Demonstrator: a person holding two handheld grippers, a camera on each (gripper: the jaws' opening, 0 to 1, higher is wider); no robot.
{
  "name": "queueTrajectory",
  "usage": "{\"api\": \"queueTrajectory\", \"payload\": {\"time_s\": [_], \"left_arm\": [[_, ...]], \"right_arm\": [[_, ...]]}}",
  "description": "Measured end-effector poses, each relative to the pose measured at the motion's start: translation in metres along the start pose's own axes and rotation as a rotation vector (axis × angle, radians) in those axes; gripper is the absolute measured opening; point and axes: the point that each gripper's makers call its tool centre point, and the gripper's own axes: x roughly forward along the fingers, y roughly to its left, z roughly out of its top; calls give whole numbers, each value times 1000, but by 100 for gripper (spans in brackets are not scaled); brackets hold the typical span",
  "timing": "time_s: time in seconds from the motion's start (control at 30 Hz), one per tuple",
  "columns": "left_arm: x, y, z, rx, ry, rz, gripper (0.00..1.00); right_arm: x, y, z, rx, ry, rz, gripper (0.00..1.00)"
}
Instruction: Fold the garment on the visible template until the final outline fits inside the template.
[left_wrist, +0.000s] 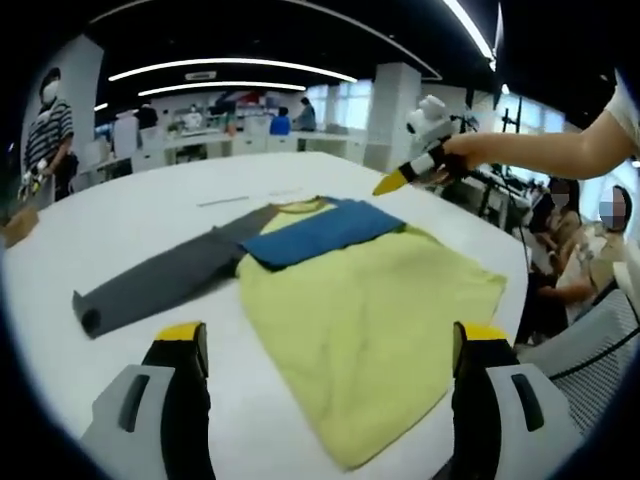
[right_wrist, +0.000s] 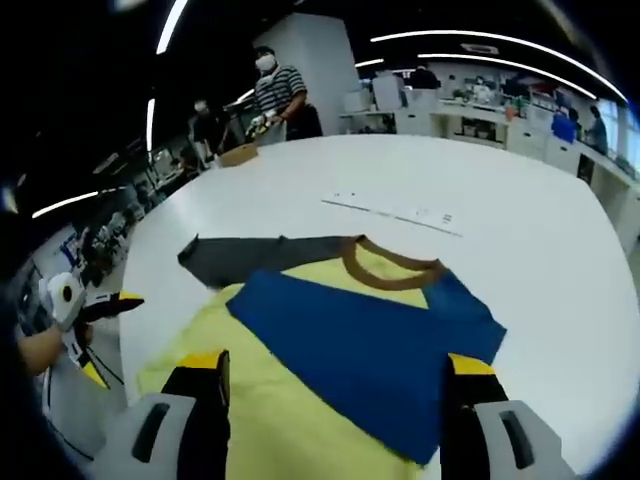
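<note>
Both tools (left_wrist: 325, 350) (right_wrist: 330, 375) hovering released, gripping nothing. Blue sleeve (right_wrist: 370, 345) folded; grey sleeve (left_wrist: 160, 280) at 9 o'clock risking shirt (left_wrist: 370, 330) dragging across bench (left_wrist: 120, 210).

Bright ceiling strip lights (left_wrist: 230, 70); soft shadows; fisheye-warped edges.

hem: shirt (right_wrist: 300, 420) bottom runs off the right gripper view's lower edge, behind the right gripper (right_wrist: 330, 395) jaws.
body under blue sleeve (left_wrist: 320, 232): folded across chest, covers fabric beneath; collar (left_wrist: 300, 205) partly hidden in left gripper view.
template: thin line (right_wrist: 395, 213) w/ marks on table (right_wrist: 540, 250), too small to read.
left gripper (right_wrist: 105, 335): in right gripper view at left edge, partly cut off, jaw gap unclear.
bg people: blurred, small.
</note>
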Motion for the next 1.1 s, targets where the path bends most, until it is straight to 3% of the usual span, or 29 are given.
{"api": "queueTrajectory", "payload": {"time_s": [0.27,0.43,0.8,0.97,1.1], "left_arm": [[7,10,3,-2,5,12,96],[14,14,7,10,5,26,91],[32,34,1,19,44,83,66],[43,39,-2,21,60,94,57],[53,44,-6,34,87,109,48]], "right_arm": [[-28,-27,-21,9,5,-39,72],[-37,-39,-38,-41,28,-67,56],[-45,-59,-56,-90,43,-105,25],[-43,-66,-65,-99,61,-110,17],[-36,-69,-76,-91,90,-98,16]]}}
